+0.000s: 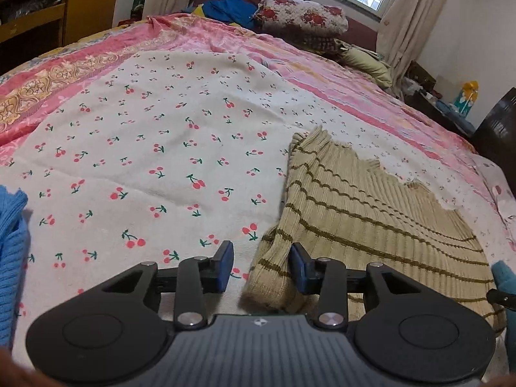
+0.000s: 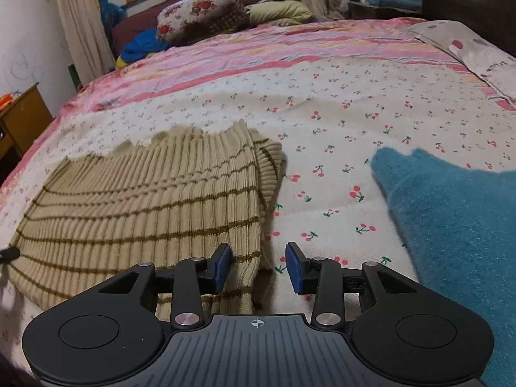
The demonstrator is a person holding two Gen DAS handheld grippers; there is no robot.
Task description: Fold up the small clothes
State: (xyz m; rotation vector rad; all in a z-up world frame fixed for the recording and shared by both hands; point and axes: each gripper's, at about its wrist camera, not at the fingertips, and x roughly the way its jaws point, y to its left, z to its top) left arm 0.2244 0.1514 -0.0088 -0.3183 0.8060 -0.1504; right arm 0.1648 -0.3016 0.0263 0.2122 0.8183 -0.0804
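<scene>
A beige ribbed knit top with thin brown stripes [image 1: 364, 213] lies flat on the cherry-print sheet [image 1: 145, 148]. It also shows in the right wrist view [image 2: 145, 200]. My left gripper [image 1: 262, 266] is open, its jaws on either side of the top's near-left corner. My right gripper [image 2: 259, 266] is open, its jaws on either side of the top's near-right edge. Whether the pads touch the cloth I cannot tell.
A blue knit garment [image 1: 11, 251] lies at the left edge of the left view. A fuzzy teal garment [image 2: 451, 213] lies right of my right gripper. Floral pillows [image 2: 203, 13] and a blue cloth [image 1: 229, 8] sit at the bed's far end. A wooden desk [image 1: 54, 6] stands far left.
</scene>
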